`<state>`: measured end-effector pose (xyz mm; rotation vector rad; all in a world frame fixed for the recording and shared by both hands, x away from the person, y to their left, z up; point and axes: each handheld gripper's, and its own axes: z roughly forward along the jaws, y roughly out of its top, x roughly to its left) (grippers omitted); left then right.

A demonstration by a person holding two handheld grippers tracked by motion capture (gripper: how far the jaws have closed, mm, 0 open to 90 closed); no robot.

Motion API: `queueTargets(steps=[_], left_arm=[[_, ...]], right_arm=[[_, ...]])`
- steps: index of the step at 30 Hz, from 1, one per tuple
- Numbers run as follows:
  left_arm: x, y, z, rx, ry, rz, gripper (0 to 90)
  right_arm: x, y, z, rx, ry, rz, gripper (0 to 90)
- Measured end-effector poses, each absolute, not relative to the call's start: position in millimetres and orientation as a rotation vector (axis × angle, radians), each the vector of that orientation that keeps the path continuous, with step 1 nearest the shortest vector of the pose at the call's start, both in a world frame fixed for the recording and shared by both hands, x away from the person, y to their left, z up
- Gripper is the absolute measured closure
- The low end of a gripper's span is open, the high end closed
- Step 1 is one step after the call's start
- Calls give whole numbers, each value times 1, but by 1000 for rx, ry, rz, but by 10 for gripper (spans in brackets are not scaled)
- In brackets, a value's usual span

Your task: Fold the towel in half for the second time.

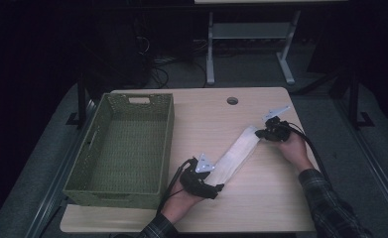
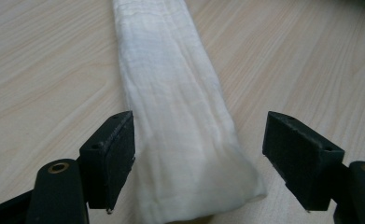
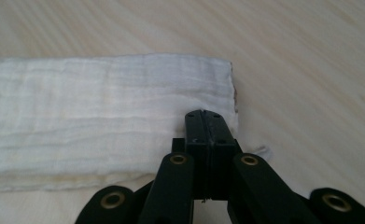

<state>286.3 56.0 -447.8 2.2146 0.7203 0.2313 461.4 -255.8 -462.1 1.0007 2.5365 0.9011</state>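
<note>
Cloth (image 1: 236,154), white and folded into a long narrow strip, lies flat on a pale wooden table (image 1: 261,208), running on a slant from the near middle toward the far right. A person's two forearms come in from the near edge, each hand holding a black gripper at one end of the strip.

At the near end, the left gripper (image 1: 207,184) has its jaws spread wide, one on each side of the cloth. The left gripper view shows the strip (image 2: 180,140) passing between the two pads (image 2: 117,156), neither pad pressing on it; its rounded folded end lies just short of the jaws.

At the far end, the right gripper (image 1: 262,133) has its jaws clenched together. In the right gripper view the closed tips (image 3: 207,122) sit over the near corner of the cloth (image 3: 101,112), close to its short edge; whether any fabric is pinched between them cannot be told.

A green woven basket (image 1: 167,144) with cut-out handles stands on the left side of the table, just beside the left hand and apart from the cloth. A round cable hole (image 1: 232,100) sits near the table's far edge.
</note>
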Motion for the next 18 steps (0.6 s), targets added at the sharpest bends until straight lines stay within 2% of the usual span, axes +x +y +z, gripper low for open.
queueTargets(steps=[7, 9, 14, 18], left_arm=[[290, 59, -448, 2212, 740, 245, 249], [290, 58, -447, 2214, 738, 250, 252], [291, 56, -446, 2227, 738, 254, 297], [293, 57, -442, 2217, 748, 272, 405]], right_arm=[[481, -239, -463, 981, 2552, 927, 880], [479, -240, -460, 990, 2552, 933, 795], [463, -254, -451, 1022, 2526, 983, 649], [445, -268, -445, 1046, 2488, 993, 539]])
